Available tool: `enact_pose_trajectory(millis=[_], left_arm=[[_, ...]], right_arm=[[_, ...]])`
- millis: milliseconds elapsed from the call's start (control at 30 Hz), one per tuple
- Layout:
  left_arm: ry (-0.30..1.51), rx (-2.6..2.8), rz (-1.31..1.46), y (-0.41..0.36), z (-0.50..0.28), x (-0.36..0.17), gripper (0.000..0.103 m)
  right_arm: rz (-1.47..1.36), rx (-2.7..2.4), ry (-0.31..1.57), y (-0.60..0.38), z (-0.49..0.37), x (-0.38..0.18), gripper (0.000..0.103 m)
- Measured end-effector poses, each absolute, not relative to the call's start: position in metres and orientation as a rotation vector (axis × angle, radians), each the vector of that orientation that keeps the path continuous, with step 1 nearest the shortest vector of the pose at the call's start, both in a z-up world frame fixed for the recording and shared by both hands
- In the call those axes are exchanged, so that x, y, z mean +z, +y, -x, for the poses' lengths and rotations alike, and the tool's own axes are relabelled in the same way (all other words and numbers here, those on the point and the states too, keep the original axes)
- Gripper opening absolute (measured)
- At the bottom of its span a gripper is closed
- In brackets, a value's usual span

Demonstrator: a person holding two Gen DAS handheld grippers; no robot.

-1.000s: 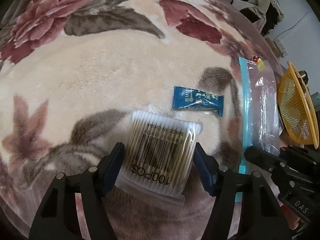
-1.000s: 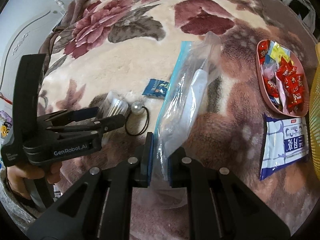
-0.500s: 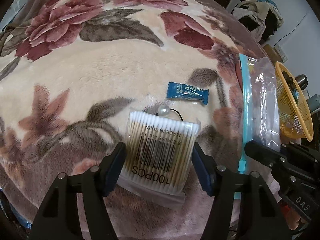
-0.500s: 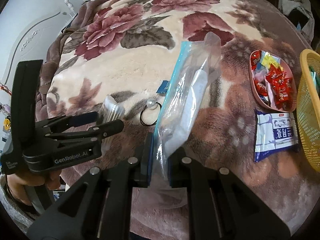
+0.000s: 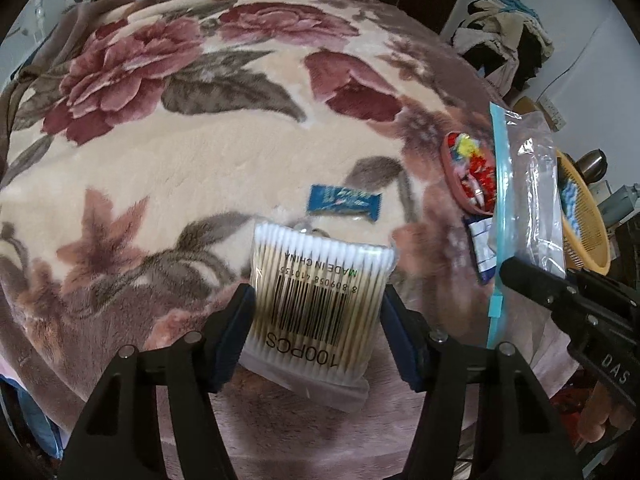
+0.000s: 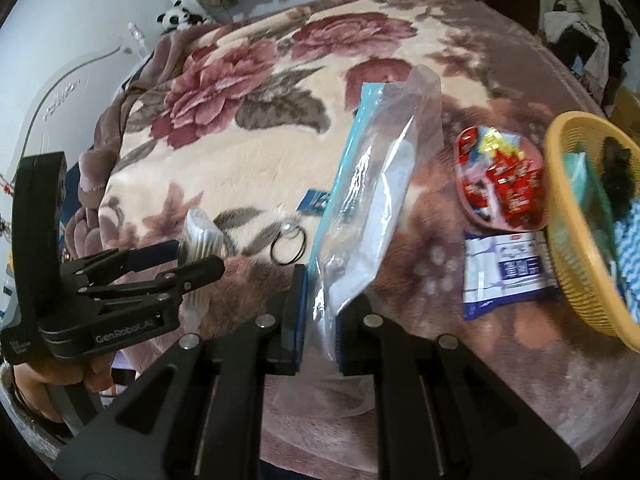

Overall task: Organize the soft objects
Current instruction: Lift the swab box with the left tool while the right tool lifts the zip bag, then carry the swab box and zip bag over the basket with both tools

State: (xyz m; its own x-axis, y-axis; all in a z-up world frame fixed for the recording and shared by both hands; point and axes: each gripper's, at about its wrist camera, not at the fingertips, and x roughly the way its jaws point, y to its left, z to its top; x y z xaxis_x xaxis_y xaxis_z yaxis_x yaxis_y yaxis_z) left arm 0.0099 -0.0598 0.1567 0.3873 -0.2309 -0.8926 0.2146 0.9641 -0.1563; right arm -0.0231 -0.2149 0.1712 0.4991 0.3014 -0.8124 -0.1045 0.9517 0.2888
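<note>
The left gripper (image 5: 316, 324) points steeply down, its two black arms rising from 7 and 5 o'clock in its own view. The jaws are closing, and the blue pads (image 5: 232, 336) press the sides of the swab pack (image 5: 320, 304) held between them. In the right wrist view it sits at 9 o'clock, lying nearly level across the frame, with a bare hand (image 6: 52, 384) wrapped round its handle at 8 o'clock.

The right gripper (image 6: 320, 320) also tilts downward. Its jaws are closed tight on the lower edge of the bag (image 6: 372, 196), which stands up toward 12 o'clock. In the left wrist view its black body reaches in from 4 o'clock.
</note>
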Motion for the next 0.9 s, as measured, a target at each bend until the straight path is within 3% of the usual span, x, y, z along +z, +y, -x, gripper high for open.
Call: enact_pose_trajectory(millis=[900], left_arm=[[1.073, -0.474, -0.117, -0.205, -0.01, 0.204, 0.061]], right_arm=[[-0.324, 0.07, 0.922, -0.338, 0.056, 0.2, 0.012]])
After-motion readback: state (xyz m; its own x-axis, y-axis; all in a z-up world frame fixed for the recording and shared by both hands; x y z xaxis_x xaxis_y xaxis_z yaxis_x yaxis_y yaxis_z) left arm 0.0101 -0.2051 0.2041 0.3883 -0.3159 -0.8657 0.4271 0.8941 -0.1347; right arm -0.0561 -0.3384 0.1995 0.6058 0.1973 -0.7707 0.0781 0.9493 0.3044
